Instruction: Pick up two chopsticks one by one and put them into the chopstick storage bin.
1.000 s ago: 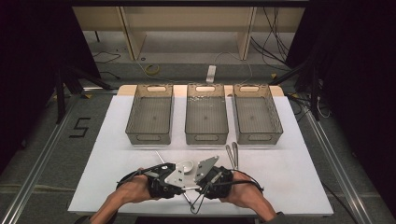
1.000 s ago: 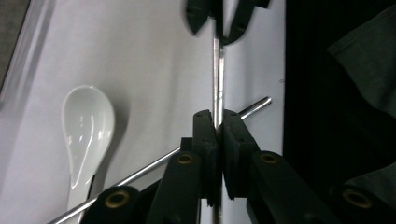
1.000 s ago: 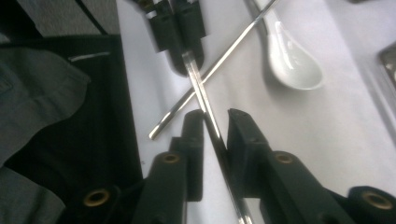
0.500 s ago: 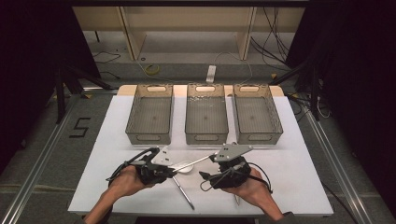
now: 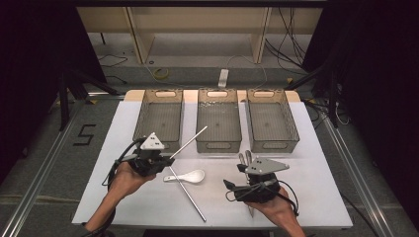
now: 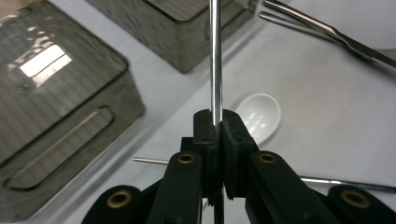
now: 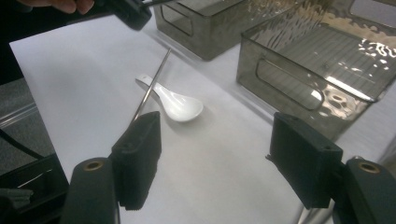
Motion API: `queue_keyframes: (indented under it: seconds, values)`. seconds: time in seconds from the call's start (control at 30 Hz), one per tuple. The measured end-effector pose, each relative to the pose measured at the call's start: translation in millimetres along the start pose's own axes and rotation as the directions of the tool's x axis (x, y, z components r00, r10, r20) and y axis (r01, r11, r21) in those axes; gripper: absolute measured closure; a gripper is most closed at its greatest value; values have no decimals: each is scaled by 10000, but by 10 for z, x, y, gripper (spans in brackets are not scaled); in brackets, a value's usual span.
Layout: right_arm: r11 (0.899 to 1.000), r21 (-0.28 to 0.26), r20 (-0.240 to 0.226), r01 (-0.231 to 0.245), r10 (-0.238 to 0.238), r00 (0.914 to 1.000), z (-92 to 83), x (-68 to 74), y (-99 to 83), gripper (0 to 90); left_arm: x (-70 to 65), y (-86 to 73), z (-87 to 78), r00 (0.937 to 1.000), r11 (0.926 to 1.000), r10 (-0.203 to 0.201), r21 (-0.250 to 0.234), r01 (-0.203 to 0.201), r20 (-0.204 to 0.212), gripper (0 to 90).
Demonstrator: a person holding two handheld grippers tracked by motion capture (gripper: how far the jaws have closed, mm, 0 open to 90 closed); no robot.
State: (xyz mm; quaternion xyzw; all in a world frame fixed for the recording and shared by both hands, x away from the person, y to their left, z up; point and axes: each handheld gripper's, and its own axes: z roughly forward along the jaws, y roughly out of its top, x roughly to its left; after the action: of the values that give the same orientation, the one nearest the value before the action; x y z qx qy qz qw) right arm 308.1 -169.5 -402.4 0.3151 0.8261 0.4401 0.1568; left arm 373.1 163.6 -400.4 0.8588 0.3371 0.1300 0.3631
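Since the earlier frame, moved apart: left tongs (image 5: 165,159) clamped on one metal chopstick (image 5: 190,141), lifted toward the left bin (image 5: 159,118). Right tongs (image 7: 212,161) just opened (nothing between); second chopstick (image 5: 188,193) on worktop (image 5: 306,173) beside white spoon (image 5: 188,176).

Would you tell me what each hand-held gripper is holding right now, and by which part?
The left hand-held gripper clamps a metal chopstick near one end. The right hand-held gripper is open, holding nothing.
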Motion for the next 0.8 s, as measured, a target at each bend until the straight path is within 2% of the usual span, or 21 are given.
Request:
queue_keyframes:
  seconds: [0.07,0.13,0.27,0.47,0.67,0.8]
  values:
    - [10000,-83,74,-37,38,10000,-19,-7,-19,346,75,20,-13,9995,9997,-236,-76,234,-194,850]
    - [9995,-176,167,-277,280,9995,-63,-33,-80,336,152,35,-12,9979,9985,-533,-163,527,-371,850]
    - [9987,-246,258,-444,451,9987,-105,-58,-139,331,308,71,-14,9923,9944,-1029,-329,1008,-684,850]
    - [9960,-518,371,-728,748,9965,-213,-79,-229,327,557,212,-35,9791,9828,-1778,-691,1715,-989,850]
    - [9934,-690,378,-920,947,9948,-278,-74,-282,319,761,361,-19,9672,9736,-2179,-975,2062,-1305,850]
    - [9880,-1126,520,-1055,1119,9924,-337,-86,-337,312,884,434,27,9572,9646,-2534,-1109,2392,-1397,849]
